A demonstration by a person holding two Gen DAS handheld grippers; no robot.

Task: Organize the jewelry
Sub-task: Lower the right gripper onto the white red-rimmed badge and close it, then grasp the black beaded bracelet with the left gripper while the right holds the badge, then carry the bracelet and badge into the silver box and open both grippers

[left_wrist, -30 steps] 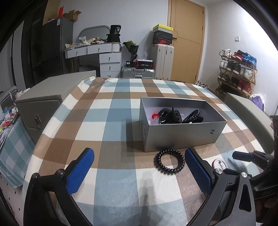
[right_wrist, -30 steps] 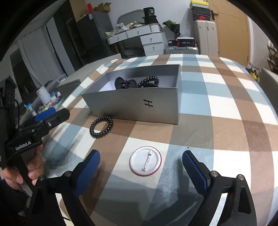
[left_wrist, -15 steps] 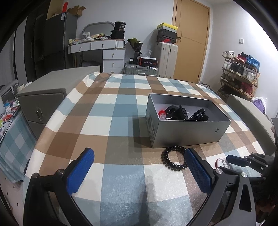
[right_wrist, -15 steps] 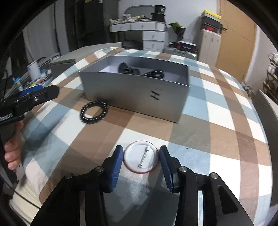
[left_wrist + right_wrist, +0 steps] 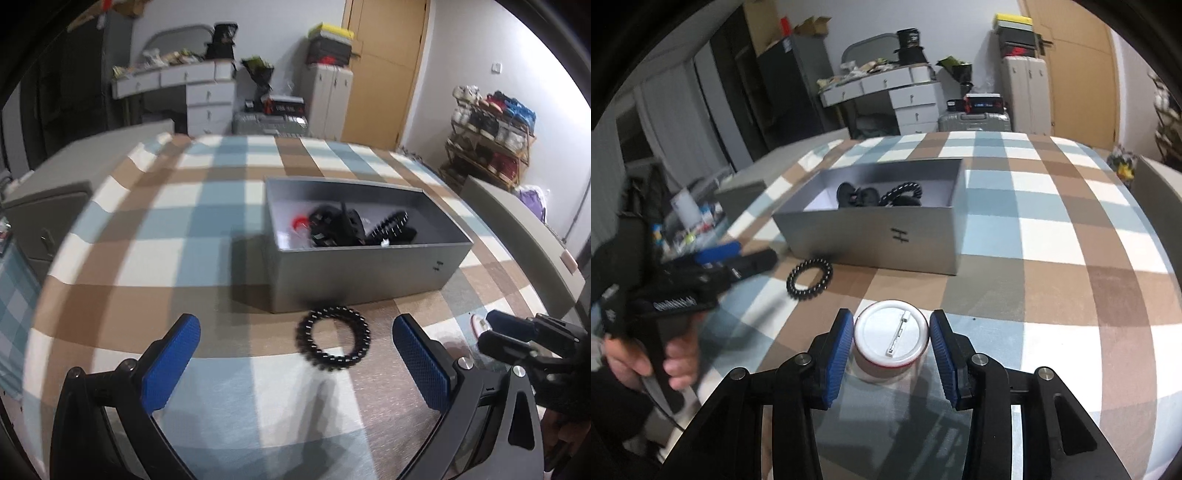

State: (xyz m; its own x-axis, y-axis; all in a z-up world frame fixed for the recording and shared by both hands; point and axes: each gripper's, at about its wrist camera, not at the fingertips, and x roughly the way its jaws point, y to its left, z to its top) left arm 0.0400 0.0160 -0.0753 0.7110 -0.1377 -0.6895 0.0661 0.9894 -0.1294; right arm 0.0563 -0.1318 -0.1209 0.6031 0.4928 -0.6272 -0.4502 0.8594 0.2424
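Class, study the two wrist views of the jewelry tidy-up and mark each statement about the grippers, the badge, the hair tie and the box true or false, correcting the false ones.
1. The right gripper has its pads on either side of the round pin badge. True.
2. The black spiral hair tie lies inside the grey box. False: it lies on the checked tablecloth just in front of the box.
3. The left gripper is open and holds nothing. True.
4. The grey box is empty. False: dark items, including a beaded bracelet, lie inside.
5. The badge shows its pin side up. True.
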